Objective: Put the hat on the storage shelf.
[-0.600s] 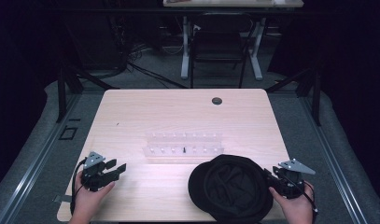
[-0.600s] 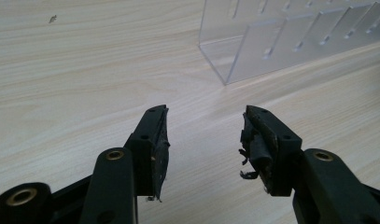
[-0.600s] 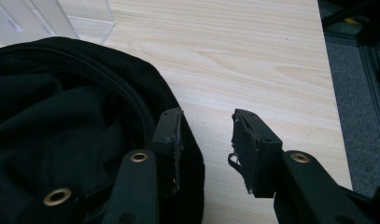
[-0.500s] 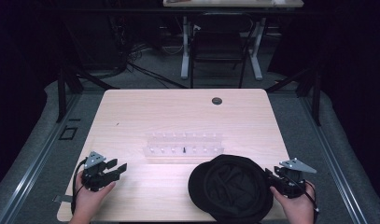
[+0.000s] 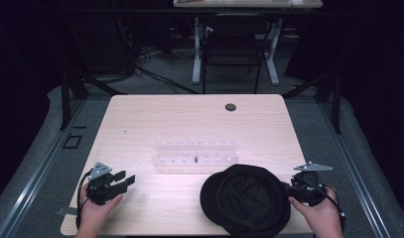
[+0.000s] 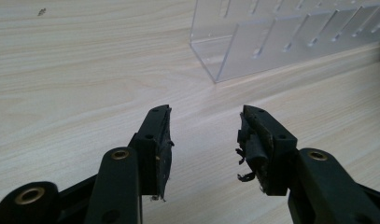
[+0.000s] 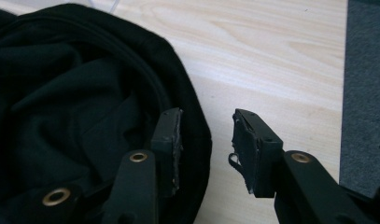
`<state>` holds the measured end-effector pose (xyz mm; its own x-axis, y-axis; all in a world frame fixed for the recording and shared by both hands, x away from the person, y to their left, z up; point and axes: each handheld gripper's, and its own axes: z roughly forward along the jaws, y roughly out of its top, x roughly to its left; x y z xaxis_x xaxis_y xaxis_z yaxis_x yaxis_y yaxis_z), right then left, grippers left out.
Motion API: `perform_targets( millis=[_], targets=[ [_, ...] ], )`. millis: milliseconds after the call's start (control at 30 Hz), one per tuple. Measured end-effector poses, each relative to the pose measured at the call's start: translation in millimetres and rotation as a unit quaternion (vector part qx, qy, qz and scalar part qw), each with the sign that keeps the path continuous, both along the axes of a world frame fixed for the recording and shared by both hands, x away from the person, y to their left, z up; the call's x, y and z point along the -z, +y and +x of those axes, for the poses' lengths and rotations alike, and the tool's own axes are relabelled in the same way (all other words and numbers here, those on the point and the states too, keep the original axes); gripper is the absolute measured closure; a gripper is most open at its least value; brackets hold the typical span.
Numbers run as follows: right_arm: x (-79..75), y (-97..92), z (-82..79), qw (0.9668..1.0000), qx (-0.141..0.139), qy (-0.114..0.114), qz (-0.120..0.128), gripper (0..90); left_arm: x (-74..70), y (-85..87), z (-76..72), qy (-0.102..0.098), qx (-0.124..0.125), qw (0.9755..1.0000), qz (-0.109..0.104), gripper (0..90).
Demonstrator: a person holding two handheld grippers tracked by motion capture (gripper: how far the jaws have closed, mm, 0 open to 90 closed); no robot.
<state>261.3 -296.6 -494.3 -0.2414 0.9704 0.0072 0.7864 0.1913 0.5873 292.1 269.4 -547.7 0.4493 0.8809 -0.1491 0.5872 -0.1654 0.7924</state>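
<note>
Nearest, the right gripper (image 7: 206, 135) stands spread, one jaw over the black hat's (image 5: 246, 201) rim, the other over bare table (image 5: 189, 119). Overhead, the left gripper (image 5: 121, 180), likewise parted and empty, points toward the clear rack (image 6: 290, 35) beyond.

Light wood table (image 5: 155, 119), round grommet (image 5: 231, 107) near far edge. Clear plastic rack (image 5: 195, 154) at centre. Black hat (image 5: 246, 199) at near edge.

Your left tool (image 6: 204, 140) and right tool (image 7: 206, 144) are black, with brass-ringed pivot holes and frayed pads — each topped by a grey three-cornered plate (image 5: 312, 167) and trailing a black cable.
</note>
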Motion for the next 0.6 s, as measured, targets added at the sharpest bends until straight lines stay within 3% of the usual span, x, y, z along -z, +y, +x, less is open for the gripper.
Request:
perform_targets(
  millis=[33,200,233,267,400,600],
  targets=[
    [0.0,0.0,0.0,1.0000,0.000,0.000,0.000,61.7,0.0,0.0,0.0,0.000,0.000,1.0000,0.000,53.3],
    [-10.0,-1.8,4.2,0.9987,-0.011,0.049,0.002,61.2,0.0,-3.0,-3.2,-0.002,0.007,0.9999,0.007,53.0],
    [-10.0,-1.8,4.2,0.9987,-0.011,0.049,0.002,61.2,0.0,-3.0,-3.2,-0.002,0.007,0.9999,0.007,53.0],
    [-13.6,-3.4,6.6,0.9976,-0.009,0.068,0.010,61.2,1.2,-3.7,-3.4,-0.004,0.005,1.0000,0.005,52.9],
    [-18.8,-9.9,12.8,0.9950,0.000,0.098,0.019,61.3,2.1,-3.9,-3.3,-0.003,0.005,1.0000,0.004,52.8],
    [-15.1,-19.5,18.4,0.9918,0.014,0.125,0.020,62.2,2.3,-3.7,-3.7,0.001,0.007,1.0000,0.006,52.6]
  ],
)
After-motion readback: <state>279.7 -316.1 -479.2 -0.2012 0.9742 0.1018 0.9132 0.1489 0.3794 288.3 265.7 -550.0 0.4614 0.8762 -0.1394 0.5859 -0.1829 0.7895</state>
